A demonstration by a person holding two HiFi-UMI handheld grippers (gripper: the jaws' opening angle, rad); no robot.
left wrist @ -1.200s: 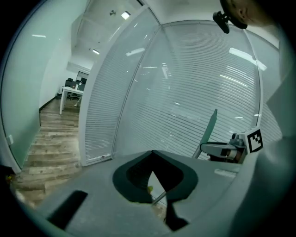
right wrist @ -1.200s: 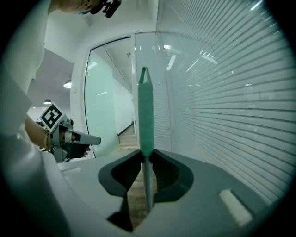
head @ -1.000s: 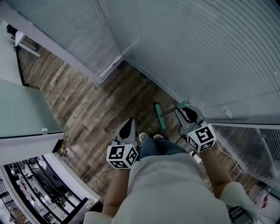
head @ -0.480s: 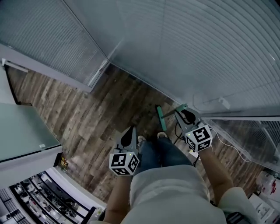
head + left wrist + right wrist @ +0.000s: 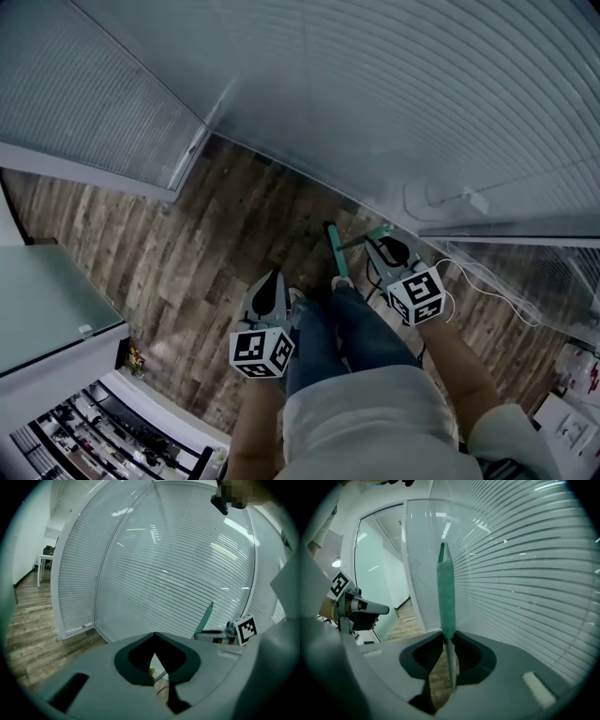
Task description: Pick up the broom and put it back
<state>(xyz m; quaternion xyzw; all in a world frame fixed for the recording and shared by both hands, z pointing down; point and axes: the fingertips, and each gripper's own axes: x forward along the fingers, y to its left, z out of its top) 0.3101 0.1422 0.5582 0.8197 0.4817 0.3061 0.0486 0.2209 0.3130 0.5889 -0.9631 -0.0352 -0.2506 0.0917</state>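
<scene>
My right gripper point(image 5: 381, 246) point(image 5: 449, 633) is shut on the broom. Its jaws grip the thin metal pole just under the green handle grip point(image 5: 445, 590), which stands up past the jaws. In the head view the green grip end point(image 5: 379, 232) shows above that gripper, and the broom's green head point(image 5: 332, 249) sits low by the floor, close to the shoes. The left gripper point(image 5: 272, 281) point(image 5: 153, 635) hangs to the left of the legs, with its jaw tips together and nothing in them. From the left gripper view, the right gripper point(image 5: 220, 635) and the green grip point(image 5: 205, 617) show in front of the blinds.
A curved glass wall with white blinds point(image 5: 394, 112) runs close ahead and to the right. Wood plank floor point(image 5: 187, 244) lies to the left. A white cable point(image 5: 483, 281) trails on the floor at the right. A glass partition point(image 5: 47, 300) stands at the left.
Both grippers have sunk lower. The broom has come down with the right gripper and sits closer to the glass wall. The head view has swung toward the blinds.
</scene>
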